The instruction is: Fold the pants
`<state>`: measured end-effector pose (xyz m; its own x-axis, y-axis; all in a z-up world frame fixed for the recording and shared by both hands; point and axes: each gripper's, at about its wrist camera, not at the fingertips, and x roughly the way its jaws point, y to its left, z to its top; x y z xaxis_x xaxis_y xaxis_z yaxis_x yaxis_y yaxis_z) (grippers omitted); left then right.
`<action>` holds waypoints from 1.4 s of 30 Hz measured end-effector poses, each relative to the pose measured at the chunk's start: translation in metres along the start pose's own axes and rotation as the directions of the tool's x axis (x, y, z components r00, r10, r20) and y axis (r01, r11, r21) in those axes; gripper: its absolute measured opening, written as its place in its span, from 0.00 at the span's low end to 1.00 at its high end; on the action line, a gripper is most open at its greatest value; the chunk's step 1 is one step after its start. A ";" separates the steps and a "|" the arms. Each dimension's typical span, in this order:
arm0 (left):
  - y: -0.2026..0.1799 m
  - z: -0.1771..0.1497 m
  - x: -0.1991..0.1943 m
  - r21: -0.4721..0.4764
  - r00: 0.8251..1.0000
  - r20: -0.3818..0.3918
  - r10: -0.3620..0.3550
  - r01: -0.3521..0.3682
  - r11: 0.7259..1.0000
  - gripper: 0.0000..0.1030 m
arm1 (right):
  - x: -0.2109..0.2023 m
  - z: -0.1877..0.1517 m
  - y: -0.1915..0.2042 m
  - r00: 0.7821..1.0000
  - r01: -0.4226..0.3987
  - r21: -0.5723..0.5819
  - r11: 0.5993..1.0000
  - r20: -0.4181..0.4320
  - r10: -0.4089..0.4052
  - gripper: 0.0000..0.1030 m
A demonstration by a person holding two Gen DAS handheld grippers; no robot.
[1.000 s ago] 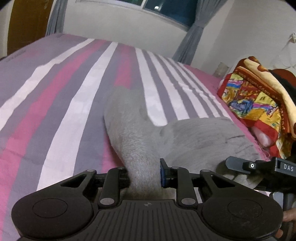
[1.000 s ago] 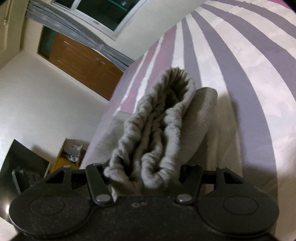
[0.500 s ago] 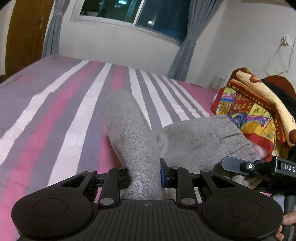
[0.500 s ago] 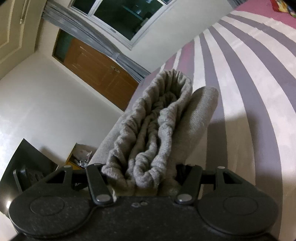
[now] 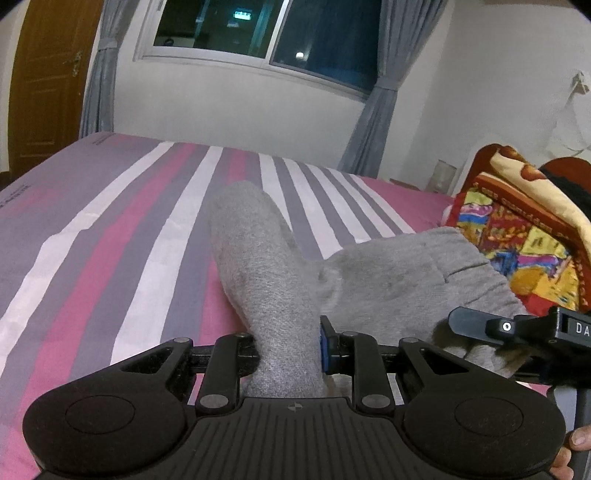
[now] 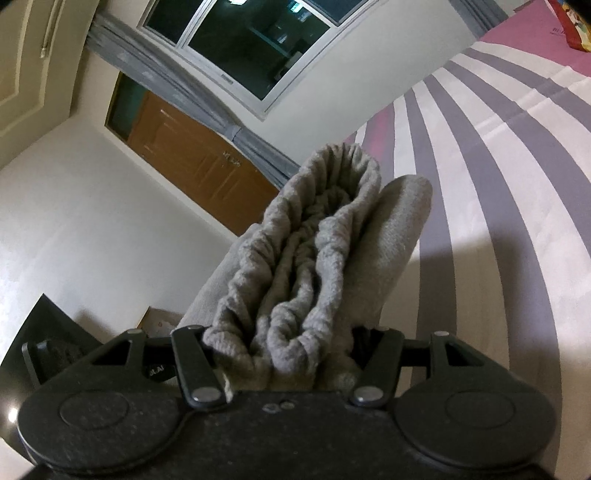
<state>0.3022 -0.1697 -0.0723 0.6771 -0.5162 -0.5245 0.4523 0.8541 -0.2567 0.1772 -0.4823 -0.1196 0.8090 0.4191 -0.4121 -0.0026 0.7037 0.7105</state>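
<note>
The grey pants (image 5: 388, 284) are held up over the striped bed (image 5: 122, 229). My left gripper (image 5: 288, 354) is shut on a bunched grey pant leg that runs forward from its jaws. My right gripper (image 6: 288, 354) is shut on the gathered elastic waistband (image 6: 314, 240), which stands up out of the jaws. The right gripper's body (image 5: 517, 328) shows at the right edge of the left wrist view, next to the pants' seat. The fingertips of both grippers are hidden in the cloth.
A colourful blanket (image 5: 517, 229) lies at the bed's right side. A window with grey curtains (image 5: 258, 33) is on the far wall, a wooden door (image 5: 40, 85) to its left. The right wrist view shows the same door (image 6: 192, 173) and a box on the floor (image 6: 162, 317).
Both grippers have risen and tilted up with the pants. More of the window and walls shows, less of the bed. Both grips are unchanged.
</note>
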 end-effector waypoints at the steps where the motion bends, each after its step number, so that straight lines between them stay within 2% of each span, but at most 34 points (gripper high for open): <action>1: 0.001 0.002 0.008 0.000 1.000 0.000 0.005 -0.005 1.000 0.23 | 0.003 0.003 -0.003 1.000 0.002 0.002 1.000 0.004 -0.002 0.57; 10: 0.009 0.000 0.067 0.004 0.998 -0.018 0.065 -0.065 0.998 0.23 | 0.037 0.022 -0.036 0.998 0.065 0.011 0.998 -0.010 -0.065 0.57; 13: 0.018 -0.013 0.086 0.015 0.994 -0.059 0.096 -0.095 0.995 0.24 | 0.044 0.018 -0.051 0.994 0.105 0.026 0.994 -0.031 -0.104 0.56; 16: 0.029 -0.033 0.100 0.022 0.982 -0.114 0.152 -0.151 0.988 0.24 | 0.046 0.006 -0.068 0.986 0.161 0.039 0.986 -0.051 -0.159 0.57; 18: 0.039 -0.044 0.105 0.012 0.975 -0.137 0.177 -0.177 0.984 0.33 | 0.041 -0.002 -0.079 0.979 0.201 0.055 0.978 -0.056 -0.198 0.57; 20: 0.046 -0.052 0.107 -0.004 0.969 -0.159 0.187 -0.190 0.982 0.47 | 0.037 -0.009 -0.087 0.967 0.250 0.054 0.967 -0.063 -0.247 0.59; 21: 0.049 -0.055 0.108 -0.011 0.967 -0.171 0.187 -0.191 0.981 0.50 | 0.035 -0.012 -0.087 0.960 0.275 0.040 0.960 -0.068 -0.272 0.62; 23: 0.050 -0.055 0.109 -0.015 0.962 -0.184 0.200 -0.207 0.978 0.57 | 0.033 -0.018 -0.082 0.944 0.321 -0.002 0.947 -0.079 -0.320 0.64; 26: 0.049 -0.051 0.103 -0.014 0.954 -0.185 0.235 -0.241 0.970 0.57 | 0.028 -0.018 -0.070 0.934 0.349 -0.027 0.937 -0.070 -0.350 0.66; 28: 0.045 -0.048 0.090 0.000 0.949 -0.145 0.279 -0.282 0.960 0.57 | 0.020 -0.014 -0.055 0.923 0.380 -0.057 0.923 -0.029 -0.382 0.67; 31: 0.041 -0.040 0.067 0.023 0.959 -0.086 0.269 -0.268 0.963 0.57 | 0.006 -0.011 -0.030 0.928 0.372 -0.112 0.921 0.048 -0.369 0.66; 34: 0.027 -0.035 0.054 0.076 0.966 -0.057 0.252 -0.248 0.966 0.57 | 0.000 -0.017 0.006 0.929 0.370 -0.210 0.905 0.085 -0.360 0.63; 37: 0.013 -0.040 0.048 0.091 0.970 -0.080 0.227 -0.220 0.971 0.57 | 0.005 -0.027 0.030 0.930 0.367 -0.282 0.887 0.083 -0.358 0.61; 39: 0.004 -0.046 0.048 0.104 0.968 -0.099 0.230 -0.219 0.970 0.57 | 0.008 -0.035 0.037 0.935 0.351 -0.283 0.893 0.059 -0.350 0.61; 42: 0.000 -0.060 0.048 0.109 0.961 -0.135 0.243 -0.230 0.967 0.57 | 0.012 -0.042 0.034 0.931 0.359 -0.277 0.891 0.037 -0.364 0.60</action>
<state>0.3000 -0.1906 -0.1464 0.6821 -0.2796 -0.6757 0.3452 0.9377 -0.0395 0.1624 -0.4296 -0.1245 0.7755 0.1132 -0.6211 0.1251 0.9367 0.3269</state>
